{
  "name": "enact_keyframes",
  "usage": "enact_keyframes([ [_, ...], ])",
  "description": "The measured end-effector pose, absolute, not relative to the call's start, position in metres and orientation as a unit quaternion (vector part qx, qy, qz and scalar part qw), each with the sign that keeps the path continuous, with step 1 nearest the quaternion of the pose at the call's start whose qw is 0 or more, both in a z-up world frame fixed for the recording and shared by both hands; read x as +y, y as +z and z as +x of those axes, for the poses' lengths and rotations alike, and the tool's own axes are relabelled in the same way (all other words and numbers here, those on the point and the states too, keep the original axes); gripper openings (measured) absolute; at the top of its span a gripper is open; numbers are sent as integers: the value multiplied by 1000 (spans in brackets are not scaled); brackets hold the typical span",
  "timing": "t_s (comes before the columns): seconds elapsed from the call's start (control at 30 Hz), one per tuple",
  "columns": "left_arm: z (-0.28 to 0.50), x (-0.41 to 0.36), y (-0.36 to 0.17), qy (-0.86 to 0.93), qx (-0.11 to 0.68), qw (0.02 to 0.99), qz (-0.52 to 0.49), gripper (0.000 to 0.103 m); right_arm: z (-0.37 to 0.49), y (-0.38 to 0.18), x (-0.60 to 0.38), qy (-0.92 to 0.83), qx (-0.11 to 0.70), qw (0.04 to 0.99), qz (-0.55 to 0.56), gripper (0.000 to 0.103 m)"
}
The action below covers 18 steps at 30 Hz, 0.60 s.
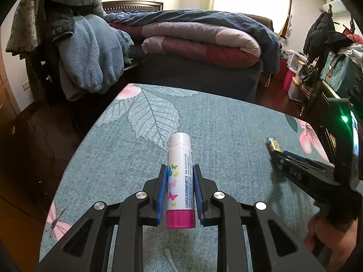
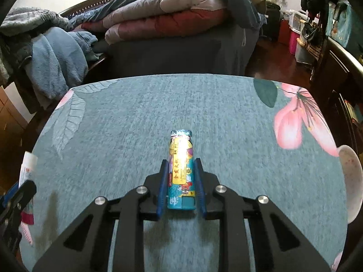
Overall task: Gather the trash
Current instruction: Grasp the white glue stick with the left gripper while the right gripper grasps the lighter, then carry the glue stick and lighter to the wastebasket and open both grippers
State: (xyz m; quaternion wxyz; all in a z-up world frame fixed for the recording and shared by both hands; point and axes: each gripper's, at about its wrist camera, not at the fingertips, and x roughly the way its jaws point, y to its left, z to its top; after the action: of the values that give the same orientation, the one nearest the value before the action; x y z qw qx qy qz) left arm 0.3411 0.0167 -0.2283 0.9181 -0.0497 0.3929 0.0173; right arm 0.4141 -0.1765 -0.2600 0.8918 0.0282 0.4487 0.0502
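My left gripper [image 1: 180, 170] is shut on a white glue stick [image 1: 180, 172] with butterfly prints and a magenta base, held lengthwise above the teal floral tablecloth [image 1: 226, 122]. My right gripper [image 2: 181, 163] is shut on a small teal and yellow printed tube [image 2: 182, 170], also held above the cloth. In the left wrist view the right gripper [image 1: 275, 151] shows at the right with that tube [image 1: 273, 142] at its tip. In the right wrist view the left gripper [image 2: 13, 201] shows at the left edge with the glue stick [image 2: 27, 172].
A pale speckled dish [image 2: 350, 181] sits at the table's right edge. Behind the table stands a bed with folded quilts [image 1: 199, 40]. Blue and grey blankets [image 1: 86, 52] hang at the left. Boxes and clothes [image 1: 329, 56] crowd the right.
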Motion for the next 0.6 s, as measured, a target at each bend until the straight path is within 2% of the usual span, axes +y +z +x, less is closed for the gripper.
enact_keyframes([
  [0.33,319,4,-213,12,383,923,-42,22,347,-230,-209,62,420,904,57,23],
  [0.6,305,-36,-205,-15,381,924,-32,22,293,-218,-244,65,405,909,73,23],
])
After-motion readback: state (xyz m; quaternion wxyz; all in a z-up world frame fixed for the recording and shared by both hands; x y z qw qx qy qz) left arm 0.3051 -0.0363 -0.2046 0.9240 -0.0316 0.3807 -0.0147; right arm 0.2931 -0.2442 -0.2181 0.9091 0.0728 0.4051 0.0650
